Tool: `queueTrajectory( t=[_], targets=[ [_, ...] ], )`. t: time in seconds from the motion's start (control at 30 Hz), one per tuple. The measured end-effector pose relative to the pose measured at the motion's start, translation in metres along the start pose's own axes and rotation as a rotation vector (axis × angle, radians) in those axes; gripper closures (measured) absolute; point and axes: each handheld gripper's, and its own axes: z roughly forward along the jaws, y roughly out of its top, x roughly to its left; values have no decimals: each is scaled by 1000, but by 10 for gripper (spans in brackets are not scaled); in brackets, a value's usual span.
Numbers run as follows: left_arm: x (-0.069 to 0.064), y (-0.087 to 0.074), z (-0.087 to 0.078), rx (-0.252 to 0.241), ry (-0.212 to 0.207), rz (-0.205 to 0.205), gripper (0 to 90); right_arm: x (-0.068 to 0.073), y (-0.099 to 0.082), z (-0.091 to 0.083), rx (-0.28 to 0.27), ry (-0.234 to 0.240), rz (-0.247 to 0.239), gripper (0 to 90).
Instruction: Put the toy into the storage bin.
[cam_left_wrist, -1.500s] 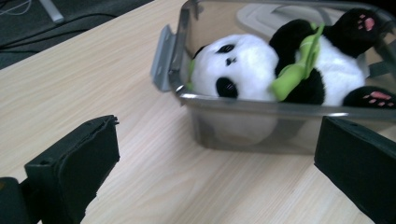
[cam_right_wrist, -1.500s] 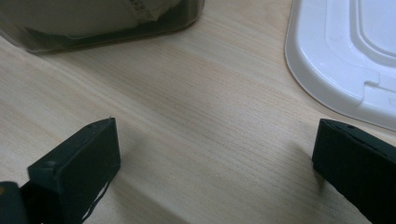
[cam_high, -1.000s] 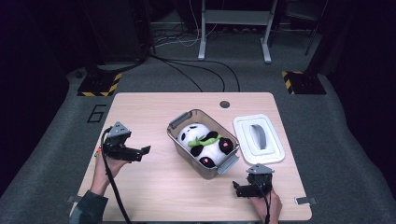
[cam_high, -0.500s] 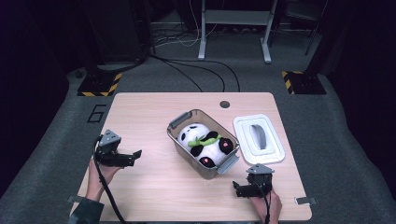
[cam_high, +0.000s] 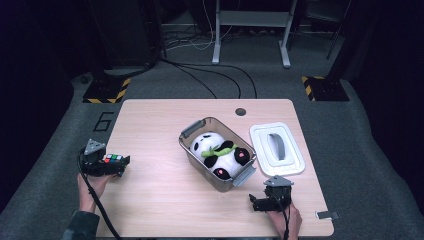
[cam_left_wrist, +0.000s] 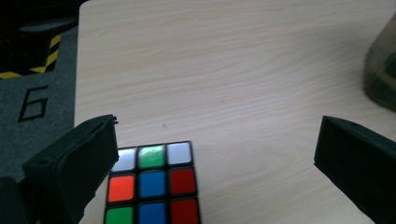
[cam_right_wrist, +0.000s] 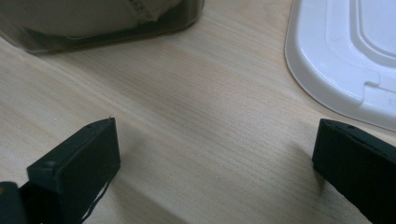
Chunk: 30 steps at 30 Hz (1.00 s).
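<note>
Since a second ago my left gripper (cam_high: 120, 165) has slid back toward the table's (cam_high: 165, 200) near left edge, where a cube (cam_left_wrist: 152, 184) now lies between its wide-apart jaws, close against the left one. My right gripper (cam_high: 255, 204), jaws apart and empty, rests near the bin (cam_high: 192, 131) and lid (cam_high: 295, 170).

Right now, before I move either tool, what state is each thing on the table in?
Left tool: open, jaws wide, puzzle cube between them, nearer one jaw.
Puzzle cube: scrambled, flat on the table, not gripped.
Right tool: open, nothing between its jaws.
Clear bin: lid off, upright.
Panda plush: lying inside the bin.
White lid: flat on the table, beside the bin.
</note>
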Motion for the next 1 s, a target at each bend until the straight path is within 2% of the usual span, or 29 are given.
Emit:
queueTrajectory(
  t=[0.2,0.27,0.3,0.53,0.57,0.63,0.77,0.87,1.0],
  targets=[
    [18,-14,12,29,25,-61,0,0,0,0,0,0,0,2],
    [22,-18,15,32,29,-67,0,0,0,0,0,0,0,2],
    [24,-20,16,48,29,-65,0,0,0,0,0,0,0,2],
    [31,-29,26,57,22,-80,0,0,0,0,0,-1,0,2],
    [31,-30,27,75,16,-83,0,0,0,0,0,-1,1,2],
    [32,-33,30,79,20,-81,3,0,0,0,0,-1,0,2],
    [34,-37,33,72,23,-91,52,0,0,0,0,-1,0,2],
    [36,-40,34,67,28,-97,145,0,0,0,0,-1,0,2],
    [37,-43,35,75,7,-99,167,0,0,0,0,-1,1,2]
  ],
)
